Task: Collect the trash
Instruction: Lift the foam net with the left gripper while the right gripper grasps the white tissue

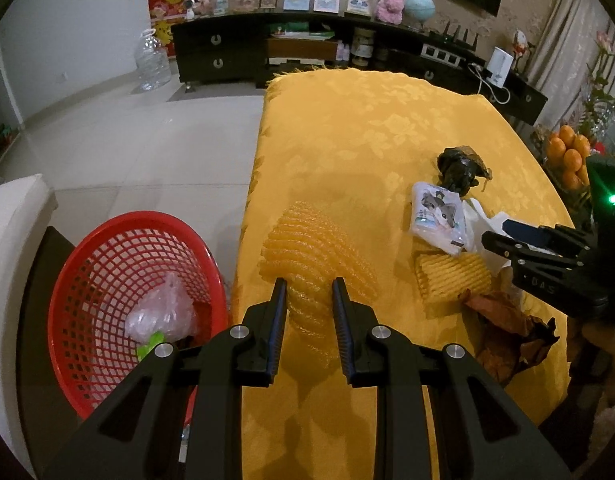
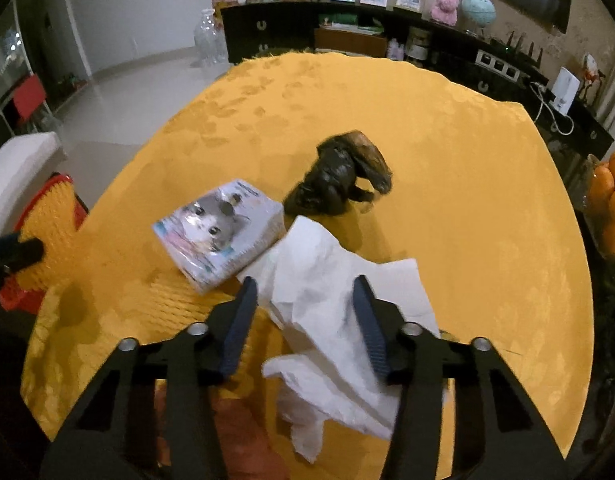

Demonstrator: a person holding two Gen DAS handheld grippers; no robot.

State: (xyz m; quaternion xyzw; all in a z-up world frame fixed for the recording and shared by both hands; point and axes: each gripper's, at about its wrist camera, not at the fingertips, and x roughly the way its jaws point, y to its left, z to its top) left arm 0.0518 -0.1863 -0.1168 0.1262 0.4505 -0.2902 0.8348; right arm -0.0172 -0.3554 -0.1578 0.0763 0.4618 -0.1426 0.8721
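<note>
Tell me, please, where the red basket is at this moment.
In the left wrist view the red basket sits off the table's left edge, lower left, beside the yellow tablecloth and holding a crumpled clear plastic bag.

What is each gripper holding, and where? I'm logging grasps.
Left gripper pinches the yellow foam net by its near end. Right gripper straddles the white tissue, not yet gripping.

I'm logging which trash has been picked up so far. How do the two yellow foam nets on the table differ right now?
The larger foam net is pinched in the left gripper and stands stretched tall near the table edge by the red basket. The smaller foam net lies flat and free, partly under the cat-print tissue pack and the white tissue. Both are yellow ribbed mesh.
</note>
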